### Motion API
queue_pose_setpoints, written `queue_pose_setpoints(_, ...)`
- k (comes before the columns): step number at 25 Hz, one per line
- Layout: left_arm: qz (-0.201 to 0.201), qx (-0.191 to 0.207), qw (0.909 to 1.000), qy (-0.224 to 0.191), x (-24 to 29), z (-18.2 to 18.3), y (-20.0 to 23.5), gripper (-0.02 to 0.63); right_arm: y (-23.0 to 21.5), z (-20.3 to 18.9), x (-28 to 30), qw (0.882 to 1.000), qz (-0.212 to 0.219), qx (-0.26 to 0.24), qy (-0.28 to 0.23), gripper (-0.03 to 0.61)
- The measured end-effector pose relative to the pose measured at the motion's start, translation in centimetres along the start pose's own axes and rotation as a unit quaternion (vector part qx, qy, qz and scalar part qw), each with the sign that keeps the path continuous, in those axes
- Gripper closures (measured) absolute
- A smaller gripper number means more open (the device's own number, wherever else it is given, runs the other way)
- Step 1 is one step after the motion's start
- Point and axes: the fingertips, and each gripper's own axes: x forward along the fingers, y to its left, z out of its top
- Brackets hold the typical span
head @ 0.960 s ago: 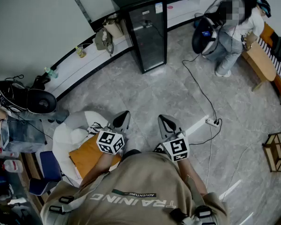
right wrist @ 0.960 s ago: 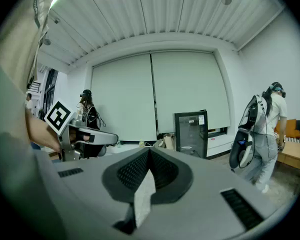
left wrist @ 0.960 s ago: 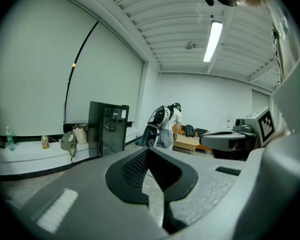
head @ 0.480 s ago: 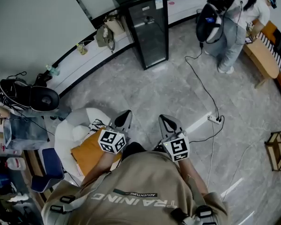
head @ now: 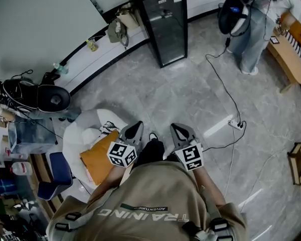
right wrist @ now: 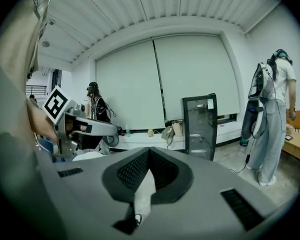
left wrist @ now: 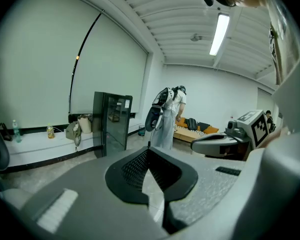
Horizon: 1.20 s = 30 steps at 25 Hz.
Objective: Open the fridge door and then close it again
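The black glass-door fridge (head: 165, 26) stands closed against the far ledge, several steps ahead of me across the grey floor. It also shows in the left gripper view as the fridge (left wrist: 112, 124) and in the right gripper view as the fridge (right wrist: 200, 126). My left gripper (head: 134, 129) and right gripper (head: 177, 130) are held side by side close to my chest, pointing forward. Both are shut with nothing between them, as the left gripper (left wrist: 149, 151) and right gripper (right wrist: 149, 151) show in their own views. Neither is near the fridge.
A person with a backpack (head: 251, 19) stands right of the fridge beside a wooden bench (head: 291, 59). A cable and power strip (head: 236, 124) lie on the floor ahead right. A white seat with an orange cushion (head: 98, 157) sits at my left. Bags hang on the ledge (head: 118, 31).
The view has slid forward towards the fridge. The other person has straightened up from bending over the bench. Both grippers stay shut in front of my chest.
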Motion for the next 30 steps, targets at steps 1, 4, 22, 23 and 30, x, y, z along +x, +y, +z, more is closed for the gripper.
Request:
queue_pose_setpoints(1, -0.001, -0.003, 1.0000, 0.004, 0.2, -0.2, 0.3, 0.612, 0.0, 0.1, 0.5, 1.000, 0.003, 0.003, 0.000, 0.577)
queue_pose_setpoints(4, -0.010, -0.015, 0.9998, 0.002, 0.9, 0.2, 0.9, 0.612, -0.4, 0.0, 2.1, 1.000, 0.008, 0.020, 0.010, 0.577)
queue_pose_setpoints(22, -0.048, 0.000, 0.9962, -0.073, 11.7, 8.7, 13.9, 0.612, -6.9, 11.8, 16.1, 0.997, -0.050, -0.048, -0.023, 0.577)
queue_pose_setpoints(23, -0.052, 0.002, 0.9958, -0.075, 12.0, 9.1, 14.7, 0.612, -7.1, 12.4, 16.8, 0.997, -0.054, -0.051, -0.025, 0.577)
queue_pose_setpoints(30, -0.056, -0.001, 0.9965, -0.062, 14.1, 9.9, 19.1, 0.612, -8.3, 11.9, 20.2, 0.997, -0.067, -0.035, 0.001, 0.577)
